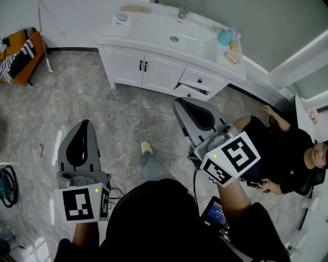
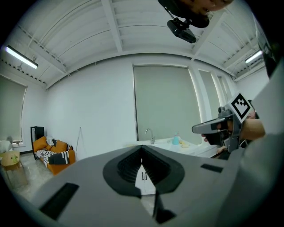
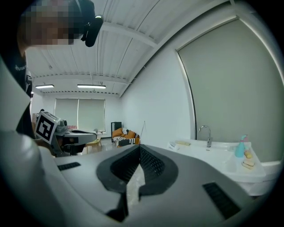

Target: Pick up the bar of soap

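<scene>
A yellowish bar of soap (image 1: pixel 231 55) lies at the right end of the white vanity top (image 1: pixel 154 30), beside a teal bottle (image 1: pixel 224 37). The right gripper view shows the same soap (image 3: pixel 247 163) and bottle (image 3: pixel 240 148) far off at the right. Both grippers are held over the floor, well short of the vanity. My left gripper (image 1: pixel 86 123) is shut and empty, its tips meeting (image 2: pixel 142 148). My right gripper (image 1: pixel 179 101) is likewise shut with nothing in it (image 3: pixel 140 147). A beige strip (image 1: pixel 136 8) and a small dish (image 1: pixel 121 18) lie at the counter's left.
The sink and faucet (image 1: pixel 182 11) are at mid counter. Two vanity drawers (image 1: pixel 197 84) stand pulled out. A person in black (image 1: pixel 277 153) sits at the right. An orange sofa (image 1: pixel 20 51) and a leaning pole (image 1: pixel 46 51) are at the left.
</scene>
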